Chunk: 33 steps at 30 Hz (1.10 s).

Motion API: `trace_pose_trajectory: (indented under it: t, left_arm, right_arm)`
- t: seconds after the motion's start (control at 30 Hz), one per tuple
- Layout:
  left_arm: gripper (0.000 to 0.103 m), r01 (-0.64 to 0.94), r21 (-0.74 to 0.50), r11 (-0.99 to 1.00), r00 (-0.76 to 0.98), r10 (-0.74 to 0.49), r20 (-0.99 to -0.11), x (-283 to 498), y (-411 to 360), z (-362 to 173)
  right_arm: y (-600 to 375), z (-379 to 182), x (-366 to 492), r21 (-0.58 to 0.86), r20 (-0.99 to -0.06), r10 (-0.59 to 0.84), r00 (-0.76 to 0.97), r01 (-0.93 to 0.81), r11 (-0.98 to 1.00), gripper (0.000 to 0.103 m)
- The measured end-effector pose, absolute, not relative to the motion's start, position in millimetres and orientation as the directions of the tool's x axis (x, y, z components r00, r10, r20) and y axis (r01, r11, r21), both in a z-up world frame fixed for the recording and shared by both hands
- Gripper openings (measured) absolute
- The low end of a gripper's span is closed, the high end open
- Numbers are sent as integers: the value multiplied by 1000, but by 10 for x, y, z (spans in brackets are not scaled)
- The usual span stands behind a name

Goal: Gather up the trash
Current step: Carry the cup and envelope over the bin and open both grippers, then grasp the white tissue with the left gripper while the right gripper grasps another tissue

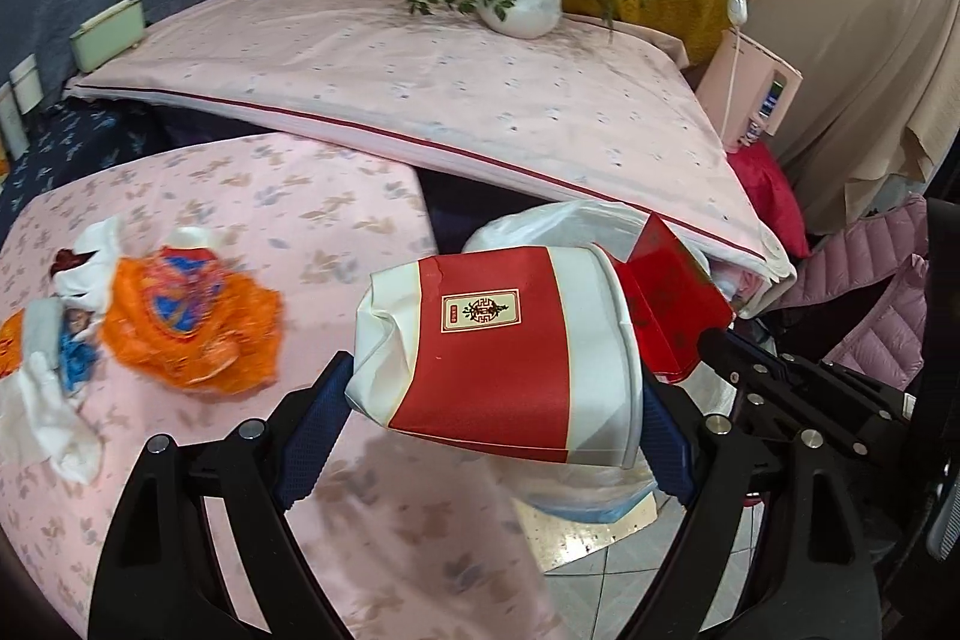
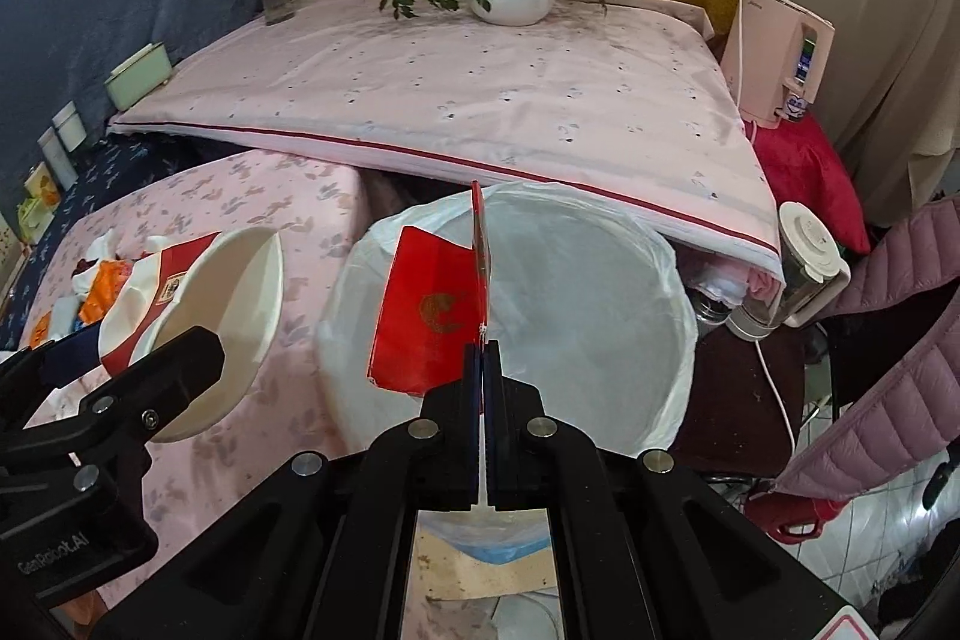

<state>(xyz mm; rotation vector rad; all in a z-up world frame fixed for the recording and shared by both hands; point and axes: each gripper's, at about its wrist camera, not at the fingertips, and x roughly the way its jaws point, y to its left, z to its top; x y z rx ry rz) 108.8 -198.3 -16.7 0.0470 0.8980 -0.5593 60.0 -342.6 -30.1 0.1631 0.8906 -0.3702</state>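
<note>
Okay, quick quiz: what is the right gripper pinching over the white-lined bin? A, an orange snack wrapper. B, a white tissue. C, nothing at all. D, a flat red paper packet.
D: the right gripper is shut on the edge of a flat red paper packet, held over the bin liner.

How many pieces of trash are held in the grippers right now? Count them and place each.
2: a crushed red-and-white paper cup in the left gripper, a flat red card packet pinched by the right gripper over the white-lined bin.
</note>
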Motion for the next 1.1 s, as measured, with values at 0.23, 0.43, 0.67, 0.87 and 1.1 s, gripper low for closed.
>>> trace_pose_trajectory:
  t: [0.23, 0.43, 0.67, 0.87, 1.1]
  left_arm:
    - [82, 512, -227, 829, 454, -485, -748, 1220, -2318, -278]
    - [93, 484, -243, 841, 459, -480, -748, 1353, -2306, -306]
    - [93, 436, -211, 875, 502, -431, -749, 1442, -2054, -285]
    - [93, 381, -203, 902, 537, -394, -746, 1482, -1726, -233]
    - [93, 313, -173, 934, 576, -331, -747, 1472, -1303, -221]
  right_arm:
    - [-3731, -363, 659, -12, -794, -271, 545, 430, 903, 1]
    - [-3796, -352, 767, -11, -787, -283, 549, 447, 895, 4]
    - [-3674, -296, 844, -6, -779, -274, 564, 430, 903, 10]
    - [-3349, -232, 868, -16, -767, -261, 586, 390, 921, 25]
    - [-2912, -178, 884, -11, -761, -223, 609, 331, 943, 37]
